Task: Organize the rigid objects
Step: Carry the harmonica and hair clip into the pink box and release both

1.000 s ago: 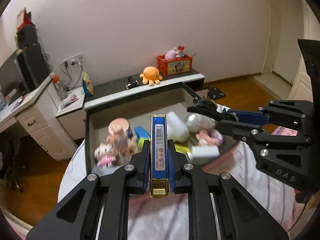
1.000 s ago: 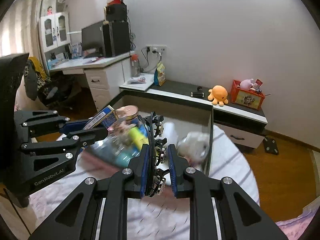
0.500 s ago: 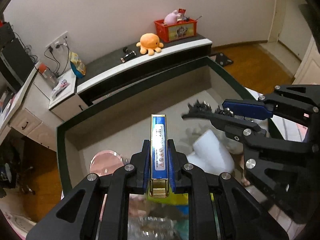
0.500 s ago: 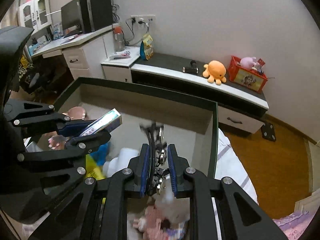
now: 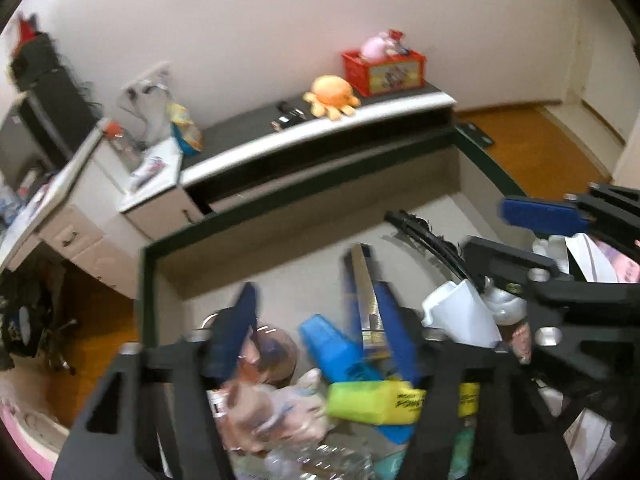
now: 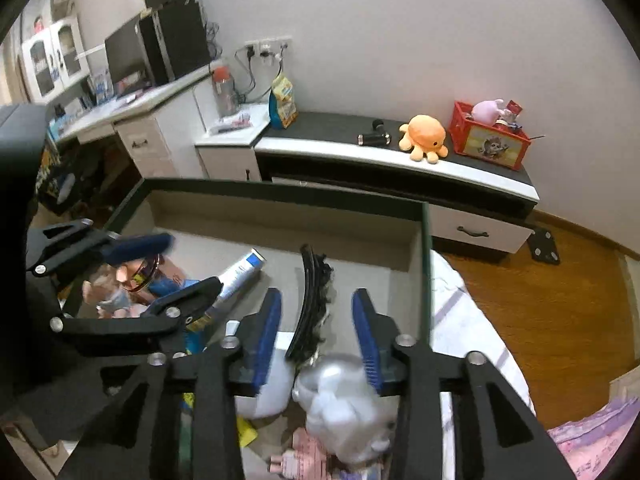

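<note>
Opening over the dark-rimmed box (image 6: 424, 240), both tools spread their jaws: the left tool (image 5: 316, 320) around a blue-and-gold carton (image 5: 366, 292), the right tool (image 6: 316, 316) around a black hair clip (image 6: 310, 300), pads clear of both. Bare box floor lies toward the far wall. Only the right view shows the white bedsheet (image 6: 468, 320) just right of the rim

Each hand-held gripper (image 6: 316, 316) – black angular frame, silver screws, blue ribbed pads (image 6: 267, 336).
</note>
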A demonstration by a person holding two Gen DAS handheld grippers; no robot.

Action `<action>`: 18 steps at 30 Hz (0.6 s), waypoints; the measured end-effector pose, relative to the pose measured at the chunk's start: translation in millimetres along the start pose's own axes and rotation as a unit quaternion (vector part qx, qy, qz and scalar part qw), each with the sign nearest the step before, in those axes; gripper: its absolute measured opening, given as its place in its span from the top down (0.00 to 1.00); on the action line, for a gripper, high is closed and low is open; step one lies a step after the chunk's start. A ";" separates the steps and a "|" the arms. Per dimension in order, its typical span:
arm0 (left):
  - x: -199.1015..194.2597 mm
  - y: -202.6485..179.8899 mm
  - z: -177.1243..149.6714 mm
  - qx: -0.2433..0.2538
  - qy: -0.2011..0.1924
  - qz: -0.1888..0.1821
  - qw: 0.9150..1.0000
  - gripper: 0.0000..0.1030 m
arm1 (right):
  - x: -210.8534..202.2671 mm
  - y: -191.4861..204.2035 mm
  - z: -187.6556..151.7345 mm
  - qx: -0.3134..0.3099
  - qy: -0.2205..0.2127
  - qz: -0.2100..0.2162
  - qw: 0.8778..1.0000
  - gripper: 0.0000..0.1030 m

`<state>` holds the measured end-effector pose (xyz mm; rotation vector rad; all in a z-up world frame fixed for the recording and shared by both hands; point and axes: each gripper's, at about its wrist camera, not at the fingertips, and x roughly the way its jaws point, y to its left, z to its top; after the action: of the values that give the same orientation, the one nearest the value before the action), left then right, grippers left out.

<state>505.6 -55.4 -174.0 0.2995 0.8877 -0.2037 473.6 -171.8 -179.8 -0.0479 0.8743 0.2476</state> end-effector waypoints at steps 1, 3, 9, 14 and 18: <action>-8.0 3.3 -2.0 -0.007 -0.012 0.010 1.000 0.22 | -5.1 -1.5 -0.5 0.005 -0.004 -0.001 1.000 0.47; -23.1 9.9 -6.0 -0.019 -0.030 0.006 0.999 0.14 | -18.3 -4.3 -3.2 0.012 -0.018 0.004 1.000 0.29; -64.8 24.6 -18.5 -0.053 -0.064 -0.006 0.997 0.00 | -58.7 5.0 -10.5 0.015 -0.054 0.009 0.998 0.11; -99.8 24.0 -36.2 -0.061 -0.085 0.000 0.995 0.00 | -90.7 23.8 -21.7 -0.010 -0.076 -0.017 0.997 0.00; -130.4 19.2 -58.7 -0.064 -0.106 -0.002 0.992 0.00 | -118.2 35.2 -33.5 -0.020 -0.096 -0.019 0.995 0.00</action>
<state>388.2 -10.8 -103.0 0.1528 0.6882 -0.1769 367.5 -165.5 -108.9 -0.0760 0.6775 0.2306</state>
